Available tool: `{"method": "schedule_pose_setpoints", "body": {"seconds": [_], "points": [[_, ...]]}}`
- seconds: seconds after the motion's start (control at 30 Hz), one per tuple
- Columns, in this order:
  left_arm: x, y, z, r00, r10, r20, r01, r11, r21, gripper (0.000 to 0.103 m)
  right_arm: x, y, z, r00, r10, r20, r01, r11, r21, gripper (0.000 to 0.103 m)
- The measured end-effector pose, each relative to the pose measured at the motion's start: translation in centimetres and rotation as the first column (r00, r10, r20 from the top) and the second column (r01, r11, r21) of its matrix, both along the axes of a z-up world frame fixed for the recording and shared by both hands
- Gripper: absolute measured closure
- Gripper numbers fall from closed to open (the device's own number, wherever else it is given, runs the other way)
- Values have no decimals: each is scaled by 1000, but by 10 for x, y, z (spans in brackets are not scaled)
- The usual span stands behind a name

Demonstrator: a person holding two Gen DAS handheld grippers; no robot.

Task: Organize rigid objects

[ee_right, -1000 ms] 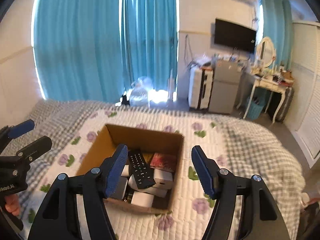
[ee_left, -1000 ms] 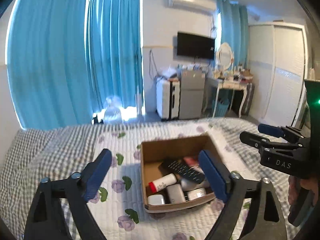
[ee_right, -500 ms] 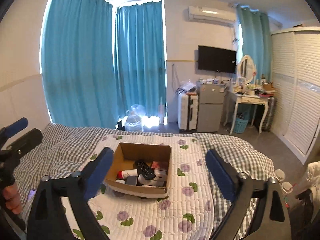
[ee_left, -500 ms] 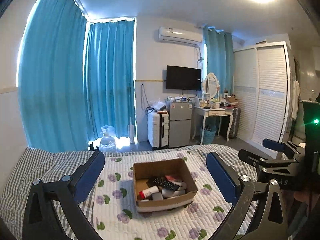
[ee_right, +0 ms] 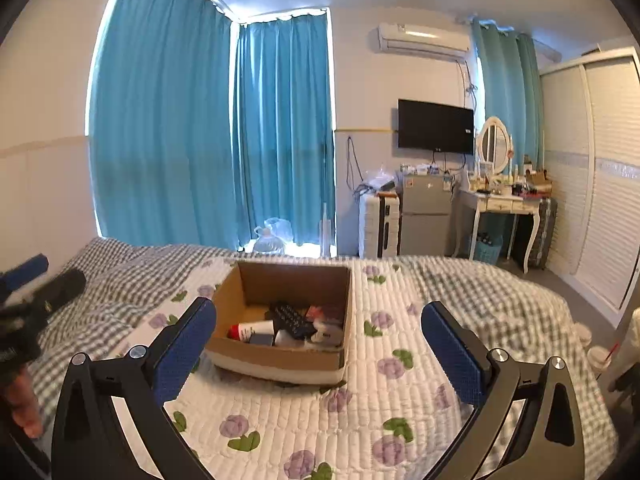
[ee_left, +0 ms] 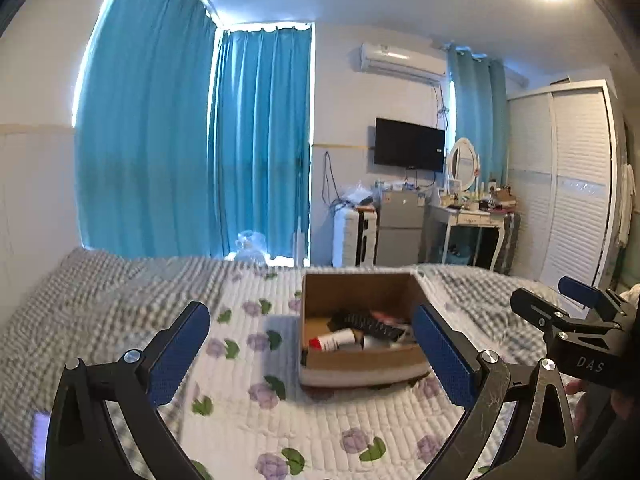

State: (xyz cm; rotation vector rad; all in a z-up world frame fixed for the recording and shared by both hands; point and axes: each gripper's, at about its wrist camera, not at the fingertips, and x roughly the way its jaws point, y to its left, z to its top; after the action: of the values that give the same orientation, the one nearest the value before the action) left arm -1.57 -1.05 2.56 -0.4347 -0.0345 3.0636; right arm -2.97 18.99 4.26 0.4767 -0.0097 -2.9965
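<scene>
A brown cardboard box stands on the white floral quilt. In it lie a black remote control, a white tube with a red cap and several small white items. My left gripper is open and empty, held back from the box. My right gripper is open and empty, also short of the box. The right gripper shows at the right edge of the left wrist view; the left gripper shows blurred at the left edge of the right wrist view.
The bed has a white flowered quilt over a grey checked blanket. Beyond the foot stand blue curtains, a suitcase, a small fridge, a dressing table and a wardrobe.
Both grippers pulled back and rose away from the box, then came somewhat closer and lower again. Both stayed open and empty. The box contents have not moved.
</scene>
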Motion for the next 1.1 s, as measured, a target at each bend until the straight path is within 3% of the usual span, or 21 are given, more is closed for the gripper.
{"method": "schedule_pose_setpoints", "body": {"seconds": [0.17, 0.37, 1.1], "points": [[-19, 11, -38, 998, 18, 60, -13, 997, -73, 0, -17, -2, -45, 999, -11, 53, 11, 1000, 1, 0], [-26, 13, -52, 996, 4, 88, 1, 999, -53, 0, -27, 0, -68, 996, -31, 80, 30, 999, 25, 0], [-26, 11, -53, 992, 5, 127, -1, 1000, -30, 0, -30, 3, -74, 995, -53, 87, 51, 998, 28, 0]]}}
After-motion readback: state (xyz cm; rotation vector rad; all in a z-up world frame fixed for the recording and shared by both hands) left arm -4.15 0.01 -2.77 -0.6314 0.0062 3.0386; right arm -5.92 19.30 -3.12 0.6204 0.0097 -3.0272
